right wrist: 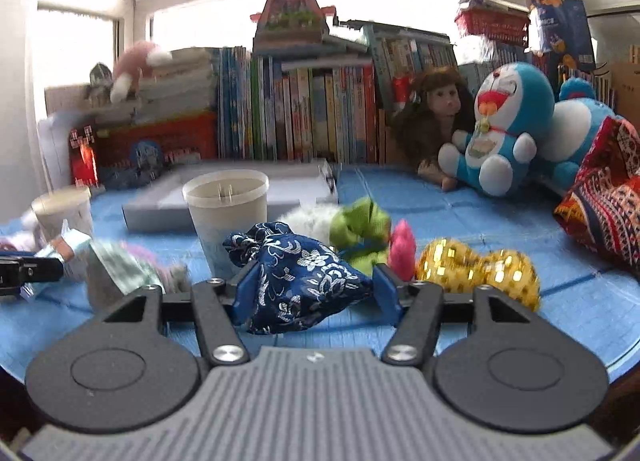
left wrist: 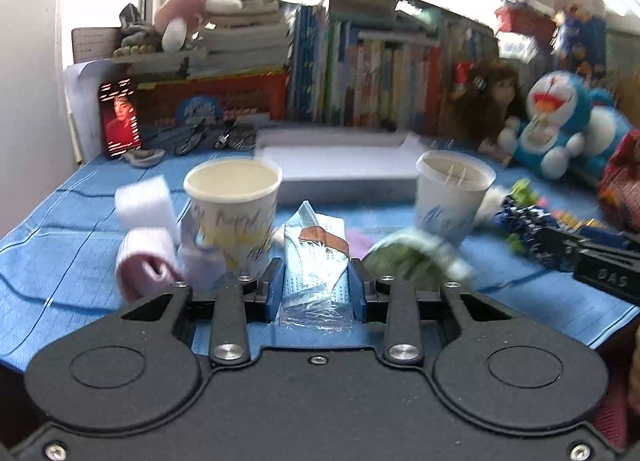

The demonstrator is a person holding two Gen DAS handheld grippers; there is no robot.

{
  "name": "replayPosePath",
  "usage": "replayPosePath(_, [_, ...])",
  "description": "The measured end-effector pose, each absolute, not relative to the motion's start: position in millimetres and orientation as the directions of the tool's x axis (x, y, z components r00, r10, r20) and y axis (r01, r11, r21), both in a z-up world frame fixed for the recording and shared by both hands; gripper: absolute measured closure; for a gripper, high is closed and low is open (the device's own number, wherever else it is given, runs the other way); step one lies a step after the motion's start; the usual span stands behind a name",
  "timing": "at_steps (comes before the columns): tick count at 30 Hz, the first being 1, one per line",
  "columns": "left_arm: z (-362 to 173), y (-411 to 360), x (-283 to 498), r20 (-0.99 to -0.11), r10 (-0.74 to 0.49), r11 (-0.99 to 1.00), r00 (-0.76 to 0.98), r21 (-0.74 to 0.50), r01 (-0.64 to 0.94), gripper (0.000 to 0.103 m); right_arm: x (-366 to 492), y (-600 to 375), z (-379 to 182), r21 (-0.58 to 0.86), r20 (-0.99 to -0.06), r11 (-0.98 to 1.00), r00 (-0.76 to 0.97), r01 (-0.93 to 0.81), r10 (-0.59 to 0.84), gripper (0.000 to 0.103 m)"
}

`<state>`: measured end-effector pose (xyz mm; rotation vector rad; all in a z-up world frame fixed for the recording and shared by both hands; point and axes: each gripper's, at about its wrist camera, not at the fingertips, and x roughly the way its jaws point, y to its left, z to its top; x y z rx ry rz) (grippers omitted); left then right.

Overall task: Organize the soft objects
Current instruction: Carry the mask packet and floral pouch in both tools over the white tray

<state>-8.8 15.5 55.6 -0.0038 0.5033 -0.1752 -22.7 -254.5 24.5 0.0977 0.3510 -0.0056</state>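
My left gripper [left wrist: 316, 281] is shut on a pale blue plastic tissue packet [left wrist: 314, 261], held above the blue tablecloth [left wrist: 60, 229]. Just ahead to its left stands a paper cup [left wrist: 234, 209]; a second paper cup [left wrist: 450, 197] stands ahead to the right. My right gripper [right wrist: 314, 289] is shut on a dark blue floral cloth pouch [right wrist: 300, 277], just in front of the second cup [right wrist: 228, 217]. The left gripper [right wrist: 24, 271] with its packet shows at the left edge of the right wrist view. A pink and white rolled sock [left wrist: 146, 237] lies left of the first cup.
A green and white soft thing [left wrist: 416, 257], a green fabric piece [right wrist: 362, 233], a pink piece [right wrist: 404, 249] and a gold sequin pouch [right wrist: 476, 271] lie on the cloth. A white flat box [right wrist: 248, 197], books, a doll [right wrist: 438, 109], a Doraemon plush [right wrist: 500, 129] and patterned fabric [right wrist: 604, 201] stand behind and right.
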Motion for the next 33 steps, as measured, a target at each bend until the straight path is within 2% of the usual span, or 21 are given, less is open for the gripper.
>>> replayPosePath(4, [83, 19, -4, -0.452, -0.230, 0.973, 0.862, -0.072, 0.221, 0.071, -14, -268, 48, 0.163, -0.315, 0.986, 0.947, -0.018, 0.070, 0.040])
replayPosePath(9, [122, 30, 26, -0.439, -0.250, 0.968, 0.863, -0.096, 0.232, 0.071, 13, -288, 80, 0.231, -0.303, 0.970, 0.942, -0.071, 0.141, 0.040])
replayPosePath(12, [146, 38, 57, -0.454, -0.282, 0.959, 0.845, -0.141, 0.245, 0.071, 42, -303, 100, 0.278, -0.332, 0.956, 0.924, -0.096, 0.189, 0.040])
replayPosePath(16, [163, 33, 113, -0.523, -0.287, 0.958, 0.803, -0.158, 0.240, 0.071, 93, -309, 113, 0.311, -0.406, 0.943, 0.880, -0.121, 0.247, 0.039])
replayPosePath(21, [159, 14, 179, -0.618, -0.296, 0.955, 0.728, -0.209, 0.211, 0.071, 154, -294, 111, 0.269, -0.496, 0.951, 0.823, -0.156, 0.275, 0.039])
replayPosePath(27, [129, -25, 240, -0.702, -0.251, 0.968, 0.666, -0.174, 0.182, 0.071, 208, -285, 84, 0.332, -0.572, 0.926, 0.741, -0.182, 0.351, 0.039])
replayPosePath(33, [92, -42, 288, -0.757, -0.204, 0.979, 0.621, -0.163, 0.122, 0.071, 246, -284, 52, 0.330, -0.632, 0.932, 0.699, -0.147, 0.334, 0.039])
